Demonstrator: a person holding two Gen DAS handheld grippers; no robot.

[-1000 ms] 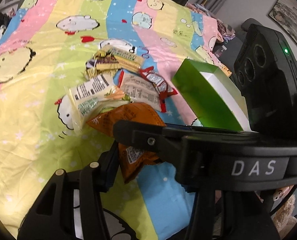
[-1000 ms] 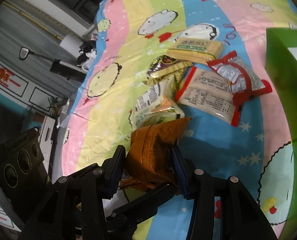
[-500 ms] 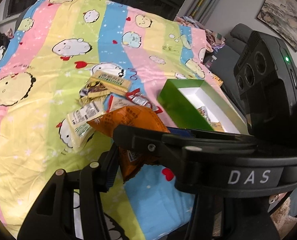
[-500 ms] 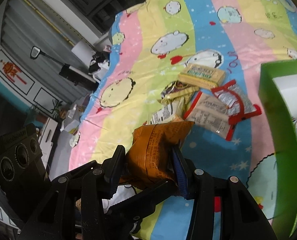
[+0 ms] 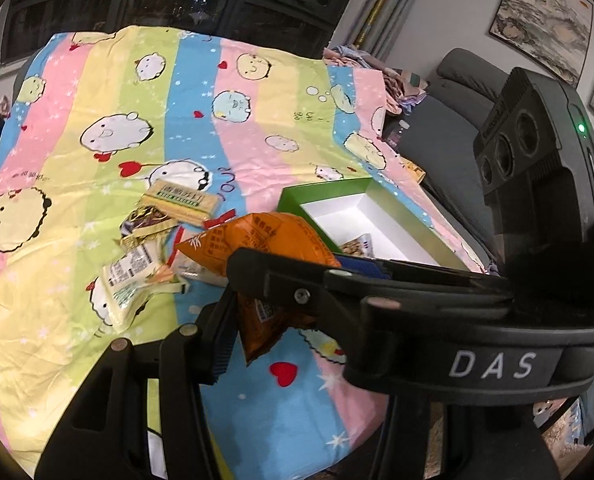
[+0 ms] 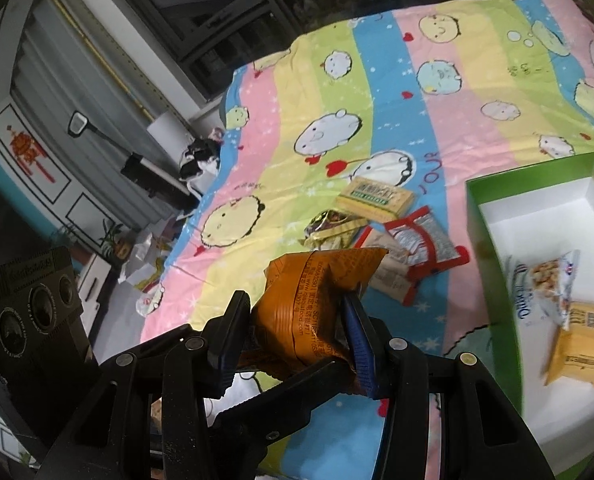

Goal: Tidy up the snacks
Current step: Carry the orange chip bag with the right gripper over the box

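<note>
Right tool (image 6: 293, 336) clamps crinkly orange foil snack bag (image 6: 317, 292); open green white-lined cardboard box (image 6: 493, 264) lies to its right; left tool's grip unclear

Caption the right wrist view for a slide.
Right gripper holds an orange snack bag near the green box.

"DAS" on gripper (image 5: 281, 280), "JOUR" on bedsheet (image 5: 77, 312)

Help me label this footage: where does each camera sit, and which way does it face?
Left wrist: rides the left gripper, faces down across the striped bedspread toward the green box; the right gripper crosses in front.
Right wrist: rides the right gripper, shut on the orange snack bag.
Shared: bag, box, loose snacks.
</note>
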